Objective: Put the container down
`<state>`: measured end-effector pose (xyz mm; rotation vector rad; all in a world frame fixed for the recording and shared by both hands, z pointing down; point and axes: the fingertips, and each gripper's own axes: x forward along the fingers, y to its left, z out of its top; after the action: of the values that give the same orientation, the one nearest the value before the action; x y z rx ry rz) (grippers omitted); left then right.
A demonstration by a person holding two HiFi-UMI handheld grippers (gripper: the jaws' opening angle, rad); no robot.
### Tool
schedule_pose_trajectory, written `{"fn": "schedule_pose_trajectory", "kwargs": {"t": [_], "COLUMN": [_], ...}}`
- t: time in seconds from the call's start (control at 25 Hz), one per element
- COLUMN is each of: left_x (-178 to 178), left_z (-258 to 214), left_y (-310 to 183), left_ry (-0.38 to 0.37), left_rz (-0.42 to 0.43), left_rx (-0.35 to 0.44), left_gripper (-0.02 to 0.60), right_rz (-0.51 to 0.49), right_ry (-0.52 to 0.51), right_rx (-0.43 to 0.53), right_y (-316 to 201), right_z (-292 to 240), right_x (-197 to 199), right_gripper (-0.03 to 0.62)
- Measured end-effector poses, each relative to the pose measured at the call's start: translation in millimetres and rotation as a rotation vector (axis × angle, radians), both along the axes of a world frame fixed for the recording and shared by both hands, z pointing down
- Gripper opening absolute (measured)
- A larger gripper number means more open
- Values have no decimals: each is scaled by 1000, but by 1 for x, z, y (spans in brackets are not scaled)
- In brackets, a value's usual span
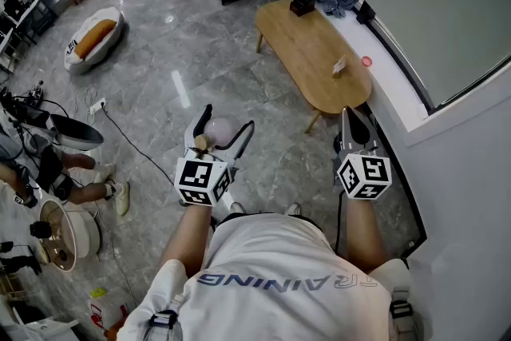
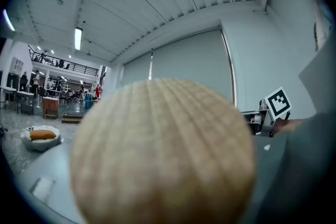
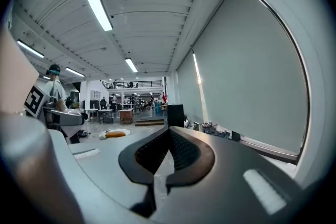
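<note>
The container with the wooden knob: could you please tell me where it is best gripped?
I would grip the container across its round body, coming from the wooden knob end, as the left gripper does: the body's curved sides sit between the jaws.

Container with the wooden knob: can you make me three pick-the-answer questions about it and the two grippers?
1. Where is the container?
A. on the wooden table
B. between the left gripper's jaws
C. lying on the floor

2. What colour is its knob?
A. pale tan wood
B. blue
C. black

3. How are the right gripper's jaws?
A. wide apart
B. closed on a cup
C. together, with nothing between them

Answers:
1 B, because the head view shows a jaw on each side of it, up above the floor.
2 A, because tan wood grain fills the left gripper view.
3 C, because the right gripper view shows the pads meeting with nothing between them.
</note>
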<state>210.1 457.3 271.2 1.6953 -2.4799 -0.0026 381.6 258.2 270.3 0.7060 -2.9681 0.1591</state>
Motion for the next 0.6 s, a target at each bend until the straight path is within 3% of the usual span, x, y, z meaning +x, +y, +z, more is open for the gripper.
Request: {"fn": "schedule_pose_trajectory", "kwargs": {"t": [0.6], "left_x": [-34], "left_z": [10], "left_y": [29], "left_ry": [23], "left_rz": [-25], "left_rx": [-8], "left_gripper": [423], "right_rz": [-20], "right_ry": [9], "right_rx": [13], "right_y": [38], "right_z": [4], "right_x": [-30], "right_gripper": [14]}}
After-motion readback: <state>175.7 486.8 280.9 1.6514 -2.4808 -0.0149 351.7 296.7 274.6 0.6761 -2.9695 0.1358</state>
